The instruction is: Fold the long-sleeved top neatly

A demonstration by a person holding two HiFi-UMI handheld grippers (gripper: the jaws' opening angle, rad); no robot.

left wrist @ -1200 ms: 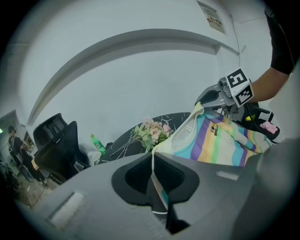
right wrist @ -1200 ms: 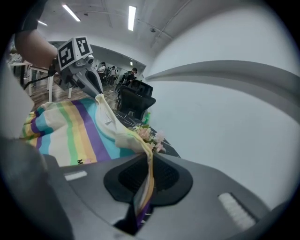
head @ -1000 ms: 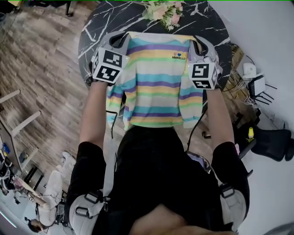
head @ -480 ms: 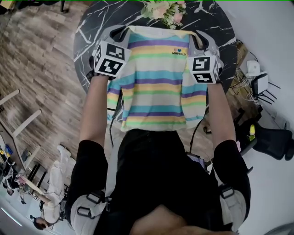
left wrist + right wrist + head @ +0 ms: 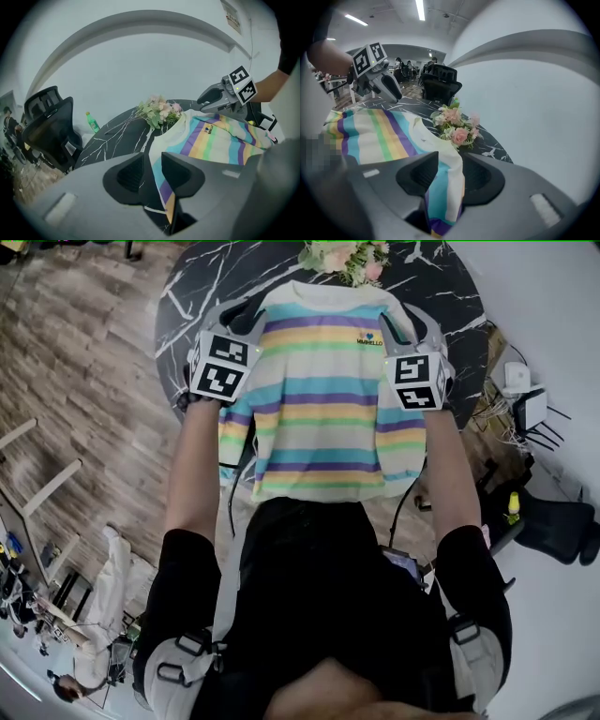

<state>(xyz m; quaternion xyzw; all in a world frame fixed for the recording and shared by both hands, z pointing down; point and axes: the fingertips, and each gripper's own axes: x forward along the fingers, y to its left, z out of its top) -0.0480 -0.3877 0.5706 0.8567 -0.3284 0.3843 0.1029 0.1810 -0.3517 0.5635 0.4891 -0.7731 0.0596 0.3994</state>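
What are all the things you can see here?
Top: one, pastel stripes, flat on the table.
Table: one, black marble, under the top.
Flowers: one bunch, pink and white, beyond the collar.
Bottle: one, green, beside the chair.
Chair: one, black, past the table.
Left gripper: one, grey, fingers just opened, cloth loose between them.
Right gripper: one, grey, likewise.
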